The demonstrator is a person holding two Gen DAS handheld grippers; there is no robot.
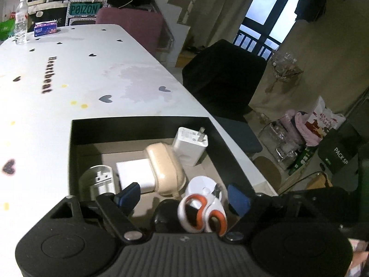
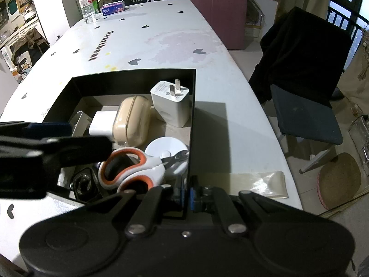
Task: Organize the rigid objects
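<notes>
A black open box (image 1: 138, 120) stands at the near right end of the white table (image 1: 80, 69). Inside lie orange-and-white scissors (image 1: 203, 214), a white charger plug (image 1: 191, 145), a beige case (image 1: 165, 168), a white disc (image 1: 200, 184), a flat white block (image 1: 135, 173), a silver metal part (image 1: 98, 180) and a black round object (image 1: 165, 214). My left gripper (image 1: 184, 194) hangs open over the box, its blue pads either side of the scissors' handles and clear of them. My right gripper (image 2: 187, 194) is shut on the box's near right wall (image 2: 192, 127). The scissors (image 2: 131, 168) rest across the disc (image 2: 166, 147).
A water bottle (image 1: 20, 23) and a tissue pack (image 1: 45, 28) stand at the table's far end. A clear plastic strip (image 2: 253, 182) lies right of the box by the table edge. A black-draped chair (image 2: 304, 64) and a pink chair (image 2: 214, 11) stand beside the table.
</notes>
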